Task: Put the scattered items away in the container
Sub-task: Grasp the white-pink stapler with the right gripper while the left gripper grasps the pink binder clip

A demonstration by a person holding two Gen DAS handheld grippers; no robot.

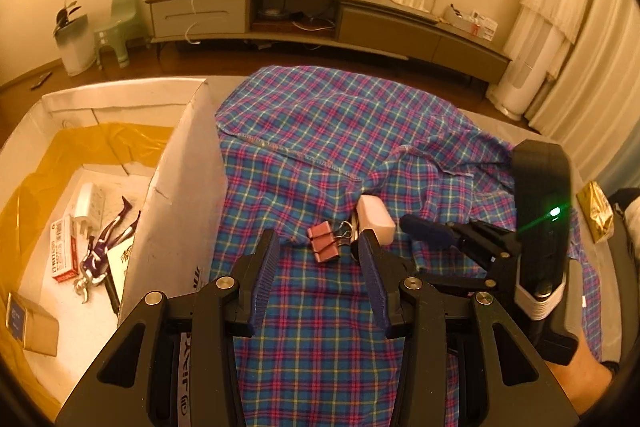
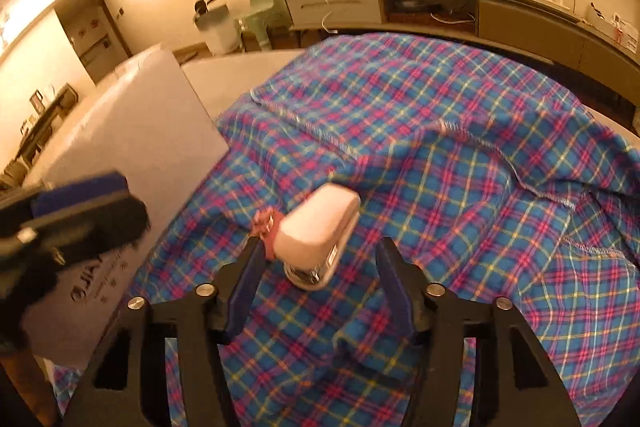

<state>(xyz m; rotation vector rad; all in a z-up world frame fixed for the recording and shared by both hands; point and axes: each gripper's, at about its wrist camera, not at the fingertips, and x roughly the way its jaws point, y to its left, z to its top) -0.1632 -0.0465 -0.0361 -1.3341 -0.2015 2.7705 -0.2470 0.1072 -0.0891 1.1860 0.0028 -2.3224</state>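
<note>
Binder clip [image 1: 323,241] lies between the open left gripper [image 1: 319,251] fingers, untouched.

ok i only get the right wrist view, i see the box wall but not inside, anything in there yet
observer: yes, the left wrist view shows the box already holds a toy figure, a white plug and a red and white carton
operator: and that pink thing behind the stapler
observer: pink binder clips on the plaid cloth, right beside the stapler and between the fingertips of the open left gripper, not gripped
operator: anything else still out
observer: a gold packet at the far right of that view, beside the cloth
</note>
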